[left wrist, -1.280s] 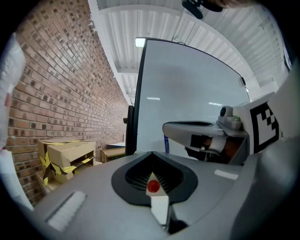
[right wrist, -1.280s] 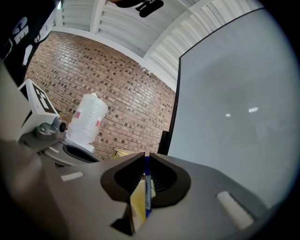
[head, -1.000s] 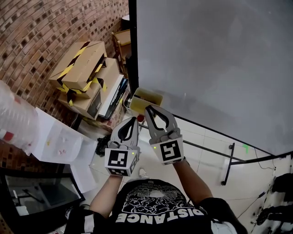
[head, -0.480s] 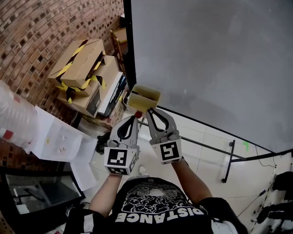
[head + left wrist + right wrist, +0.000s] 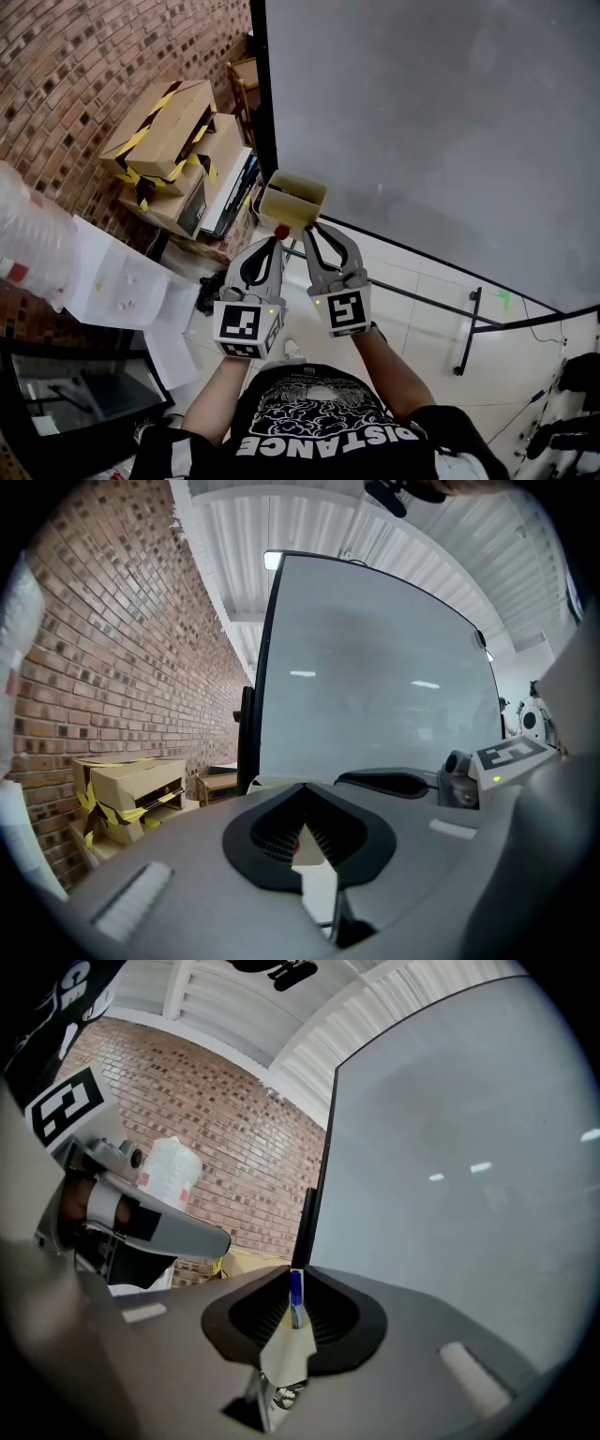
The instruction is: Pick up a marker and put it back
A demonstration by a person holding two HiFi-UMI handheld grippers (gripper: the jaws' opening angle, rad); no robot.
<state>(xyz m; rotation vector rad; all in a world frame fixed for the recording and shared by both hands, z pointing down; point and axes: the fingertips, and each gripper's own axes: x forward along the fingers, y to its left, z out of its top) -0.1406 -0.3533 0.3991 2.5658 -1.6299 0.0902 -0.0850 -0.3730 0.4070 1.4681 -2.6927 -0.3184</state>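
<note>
While my right gripper [image 5: 322, 232] pinches the blue marker [image 5: 296, 1297] right at its jaw tips, the yellow tray [image 5: 298, 190] on the lower corner of the whiteboard [image 5: 441, 112] sits at twelve o'clock, just beyond those tips. I judge I am about to drop the marker back in, and the hold worries me. Only a short stretch of the barrel is caught, standing roughly along the jaws, so a bump on the tray's near wall could pivot it or squeeze it out.

If I let go before the marker is over the opening, it falls past the tray to the tiled floor [image 5: 412, 281] below, or towards the cardboard boxes [image 5: 164, 131] at ten o'clock.

My left gripper [image 5: 273, 246] is at nine o'clock of the right one, close beside it, with its jaws pressed together. A red tip [image 5: 281, 232] shows just at its nose, and I cannot tell whether it is pinched there or merely beside it. With both noses so near, I could knock that red piece or the left jaws as I go in.
</note>
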